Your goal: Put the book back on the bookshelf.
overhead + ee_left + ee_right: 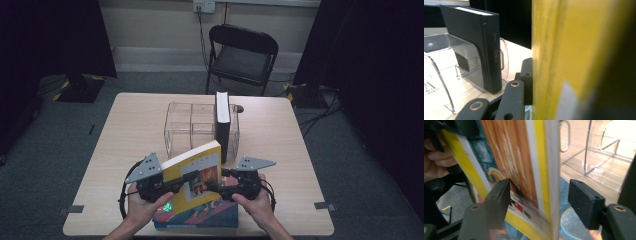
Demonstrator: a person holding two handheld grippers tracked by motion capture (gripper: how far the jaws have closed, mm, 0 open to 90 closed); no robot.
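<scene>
The yellow book (196,172) stands tilted on edge at the near middle of the table (135,130), resting on a blue book (200,215) that lies flat. It looks stiff enough to stay flat when gripped near an edge, fairly light, with a glossy cover that could slip. The left gripper (192,176) pinches its left side, jaws pressed together on it. The right gripper (537,203) straddles the right edge with jaws spread, one pad (499,198) touching the cover, the other clear. Just beyond stands a clear acrylic rack (192,125) holding an upright black book (222,125).
</scene>
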